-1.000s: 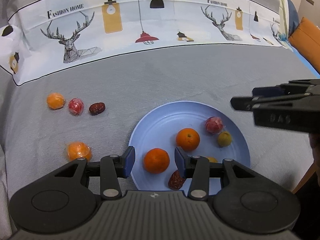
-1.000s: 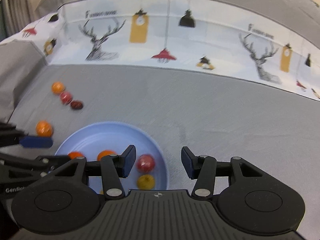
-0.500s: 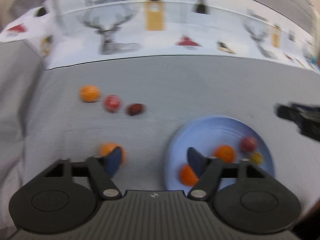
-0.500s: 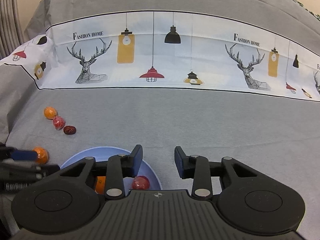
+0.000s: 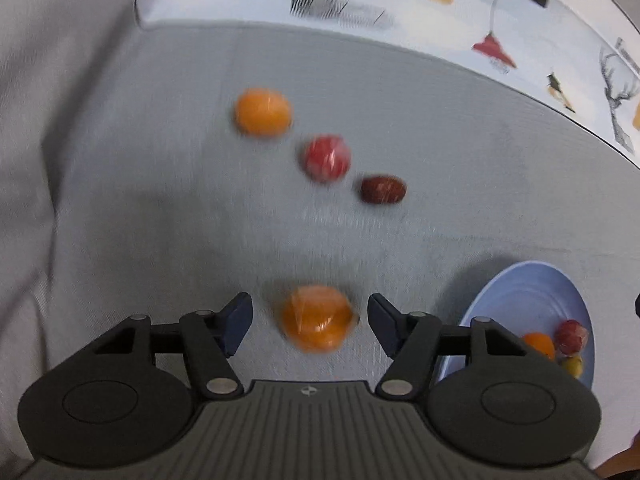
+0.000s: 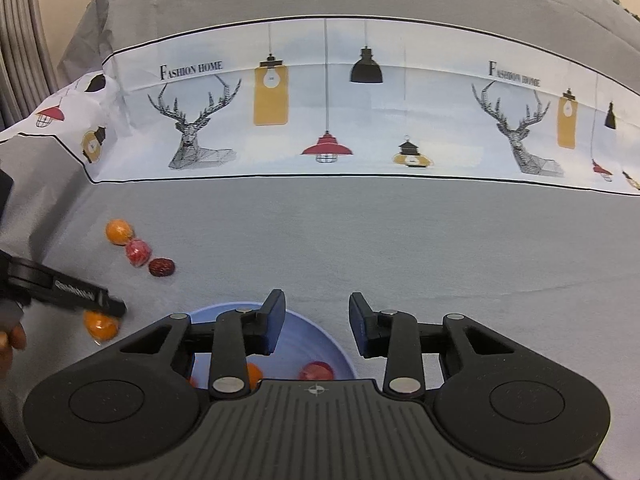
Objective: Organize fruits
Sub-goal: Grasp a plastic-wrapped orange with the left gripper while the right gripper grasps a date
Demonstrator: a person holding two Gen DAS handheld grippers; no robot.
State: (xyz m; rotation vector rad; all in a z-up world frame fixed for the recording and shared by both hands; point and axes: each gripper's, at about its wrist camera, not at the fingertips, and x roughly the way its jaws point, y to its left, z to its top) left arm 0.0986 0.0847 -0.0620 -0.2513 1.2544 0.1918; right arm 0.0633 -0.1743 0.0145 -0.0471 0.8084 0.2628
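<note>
My left gripper [image 5: 310, 320], fingers spread wide, brackets the round, film-wrapped orange fruit [image 5: 317, 317]; my right gripper [image 6: 317, 326] hangs open, farther off

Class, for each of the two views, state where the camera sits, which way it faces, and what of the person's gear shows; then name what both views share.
Left wrist: sits on the left claw, looking down at the grey cloth; its open fingers flank an orange.
Right wrist: sits on the right claw, facing forward over the plate toward the printed band; the left claw shows at left.
Shared: the orange, the plate, and a row of three fruits.
</note>
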